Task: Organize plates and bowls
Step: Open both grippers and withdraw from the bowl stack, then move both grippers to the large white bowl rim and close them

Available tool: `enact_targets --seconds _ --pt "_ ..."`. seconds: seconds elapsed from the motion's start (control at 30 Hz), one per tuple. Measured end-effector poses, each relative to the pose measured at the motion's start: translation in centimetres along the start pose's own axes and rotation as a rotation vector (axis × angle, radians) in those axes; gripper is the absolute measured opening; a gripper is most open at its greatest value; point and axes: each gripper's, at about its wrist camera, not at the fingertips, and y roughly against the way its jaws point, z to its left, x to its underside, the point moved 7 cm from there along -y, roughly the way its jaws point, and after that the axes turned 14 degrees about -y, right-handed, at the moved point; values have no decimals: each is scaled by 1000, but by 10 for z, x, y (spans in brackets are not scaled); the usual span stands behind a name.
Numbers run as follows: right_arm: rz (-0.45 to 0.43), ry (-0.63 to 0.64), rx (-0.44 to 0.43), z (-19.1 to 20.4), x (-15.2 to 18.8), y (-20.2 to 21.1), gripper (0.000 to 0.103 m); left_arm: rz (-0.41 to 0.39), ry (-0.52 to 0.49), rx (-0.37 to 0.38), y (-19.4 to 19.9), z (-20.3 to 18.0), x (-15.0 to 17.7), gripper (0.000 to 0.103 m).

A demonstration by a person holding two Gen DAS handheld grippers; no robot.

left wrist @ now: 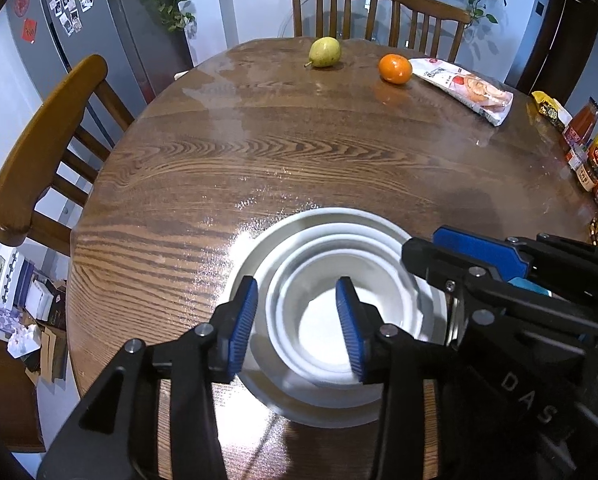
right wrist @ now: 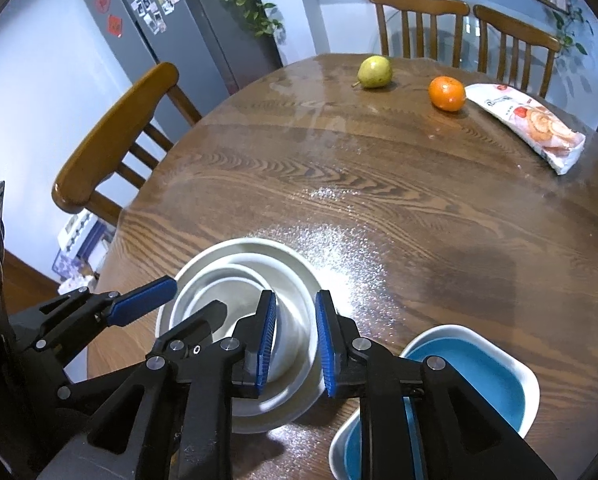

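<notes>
A stack of white dishes stands near the front of the round wooden table (left wrist: pixel 219 152): a wide plate (left wrist: pixel 339 216) with nested white bowls (left wrist: pixel 327 332) in it. My left gripper (left wrist: pixel 297 328) is open and straddles the bowls' left rim, one pad outside and one inside. My right gripper (right wrist: pixel 295 346) is open over the bowls' (right wrist: pixel 235 280) right rim, which lies between its pads with gaps showing. Each gripper also shows in the other's view: the right gripper (left wrist: pixel 423 245), the left gripper (right wrist: pixel 197 298). A white dish with a blue inside (right wrist: pixel 471 364) sits right of the plate (right wrist: pixel 259 246).
A pear (left wrist: pixel 325 52), an orange (left wrist: pixel 395 69) and a snack packet (left wrist: pixel 467 90) lie at the table's far side. Jars and bottles (left wrist: pixel 591 152) crowd the right edge. Wooden chairs (left wrist: pixel 39 148) stand at the left and back; a fridge (left wrist: pixel 99 20) is behind.
</notes>
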Motion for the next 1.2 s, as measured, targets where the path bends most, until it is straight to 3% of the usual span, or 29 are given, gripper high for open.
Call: enact_targets --seconds 0.07,0.17,0.87,0.93,1.03,1.2 --pt "-9 -11 4 -3 -1 3 27 -7 5 -5 3 1 -1 64" --pt "-25 -40 2 -9 -4 8 48 -24 15 -11 9 5 -4 68" --pt "-92 -102 -36 -23 -18 40 53 -111 97 17 46 30 -13 71" --pt "-86 -103 -37 -24 -17 40 53 -116 105 9 49 35 -13 71" --pt "-60 -97 -39 -26 -14 36 53 -107 128 2 49 45 -9 81" --pt "23 -72 -32 -32 0 24 53 -36 168 23 35 62 13 82"
